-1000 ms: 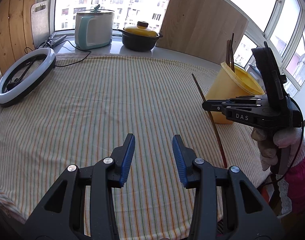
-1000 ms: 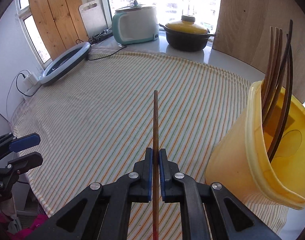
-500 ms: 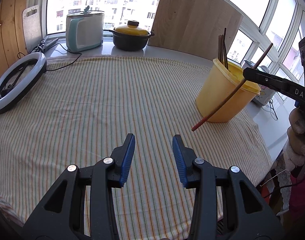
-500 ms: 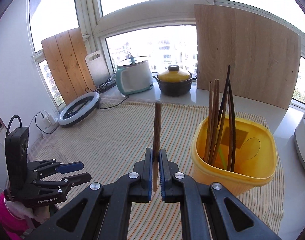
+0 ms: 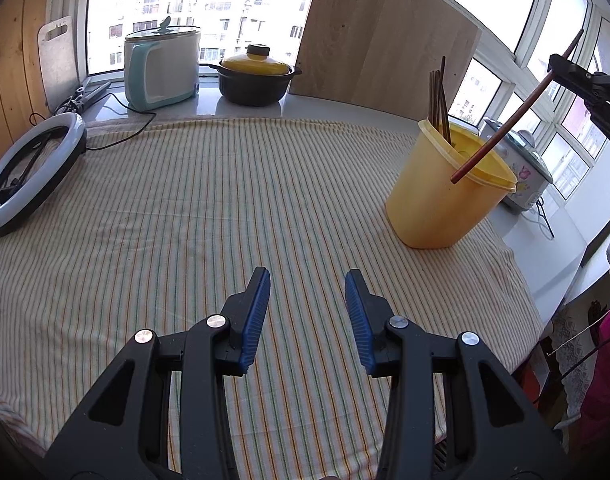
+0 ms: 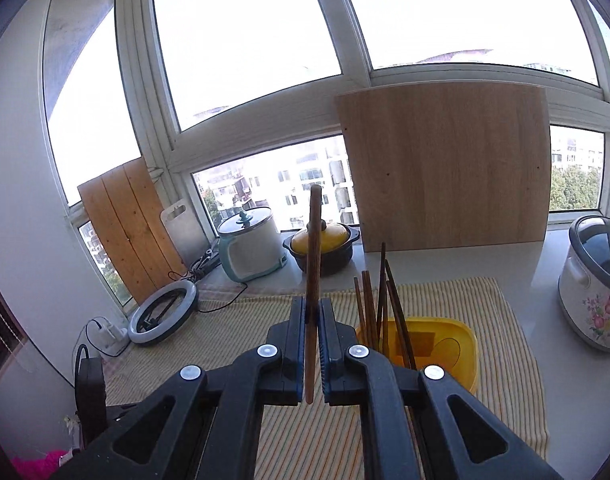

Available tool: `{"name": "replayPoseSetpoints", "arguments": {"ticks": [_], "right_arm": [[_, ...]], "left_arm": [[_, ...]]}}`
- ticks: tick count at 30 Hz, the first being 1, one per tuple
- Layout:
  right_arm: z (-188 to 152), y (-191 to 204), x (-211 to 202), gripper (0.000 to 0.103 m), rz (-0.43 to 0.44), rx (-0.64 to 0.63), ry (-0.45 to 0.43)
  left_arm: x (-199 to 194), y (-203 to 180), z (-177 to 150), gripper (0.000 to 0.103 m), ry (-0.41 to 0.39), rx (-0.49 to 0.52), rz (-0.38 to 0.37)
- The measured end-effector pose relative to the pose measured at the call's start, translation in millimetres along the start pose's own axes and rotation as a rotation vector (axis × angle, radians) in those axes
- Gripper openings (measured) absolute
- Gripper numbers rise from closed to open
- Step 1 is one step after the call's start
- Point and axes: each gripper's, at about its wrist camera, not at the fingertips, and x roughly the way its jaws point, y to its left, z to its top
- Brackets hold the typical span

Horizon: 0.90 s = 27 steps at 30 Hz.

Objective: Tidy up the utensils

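Note:
My right gripper (image 6: 314,312) is shut on a brown wooden chopstick (image 6: 313,264), which runs up between the blue pads. The left wrist view shows that chopstick (image 5: 509,116) slanting high above the yellow tub (image 5: 441,196), its lower tip over the rim, held by the right gripper (image 5: 561,66) at the top right. The yellow tub (image 6: 445,344) holds several dark chopsticks (image 6: 379,304) and sits below my right gripper, slightly to its right. My left gripper (image 5: 307,300) hangs open over the striped tablecloth (image 5: 185,208) with nothing between its fingers.
At the back stand a teal cooker (image 5: 161,68), a yellow-lidded black pot (image 5: 255,76) and a leaning wooden board (image 5: 381,40). A ring light (image 5: 29,172) lies at the left edge. A white floral cooker (image 6: 593,300) stands right of the cloth.
My right gripper has risen with the chopstick, from low over the cloth to high above the tub, and tilted it. The left gripper stayed where it was, still open.

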Motion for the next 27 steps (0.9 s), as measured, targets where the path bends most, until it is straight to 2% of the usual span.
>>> {"name": "replayPoseSetpoints", "arguments": {"ticks": [9,19,25,27], "right_arm": [[13,-25,-15,0.004,-0.111,0.032,-0.059],[-12,-34,8,0.004,-0.251,0.012,0.024],[-30,-37,18,0.005,-0.279,0.018,0.074],[-33,-36,20,0.009,-0.288,0.016,0.077]], "left_arm": [[2,-2,2,0.039,0.000,0.002,-0.001],[1,-8,5,0.039,-0.023,0.013,0.004],[-7,-15,10,0.039,-0.058,0.027,-0.002],[-9,-17,11,0.039,-0.067,0.032,-0.003]]}}
